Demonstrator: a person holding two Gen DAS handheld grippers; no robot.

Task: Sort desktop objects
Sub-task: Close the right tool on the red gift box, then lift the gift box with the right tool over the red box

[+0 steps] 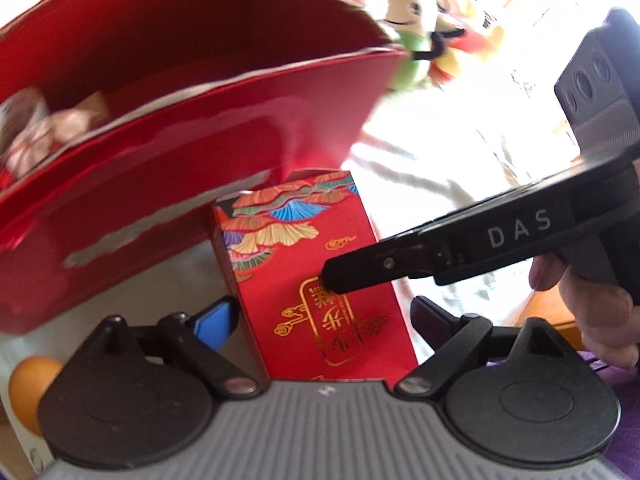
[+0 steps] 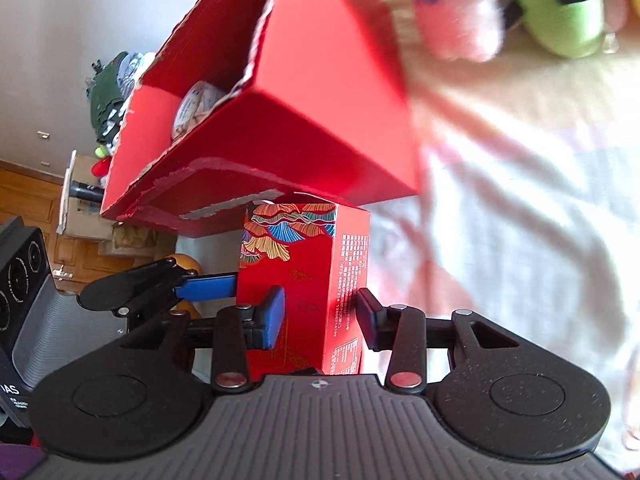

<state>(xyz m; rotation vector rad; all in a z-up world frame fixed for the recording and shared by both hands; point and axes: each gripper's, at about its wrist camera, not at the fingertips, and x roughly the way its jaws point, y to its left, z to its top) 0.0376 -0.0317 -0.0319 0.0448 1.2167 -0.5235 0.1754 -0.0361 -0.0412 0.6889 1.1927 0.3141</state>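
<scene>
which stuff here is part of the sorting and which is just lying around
Part of the job:
- small patterned red box, between the jaws of both the left gripper and the right gripper
- big open red box, already holding wrapped items

Just lying about:
- green plush toy
- orange ball
- white cloth

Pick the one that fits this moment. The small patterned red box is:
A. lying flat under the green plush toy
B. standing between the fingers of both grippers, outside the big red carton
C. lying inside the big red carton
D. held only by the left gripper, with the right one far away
B: the small red box stands on the cloth between the fingers of both the left gripper and the right gripper, in front of the big red carton.
</scene>
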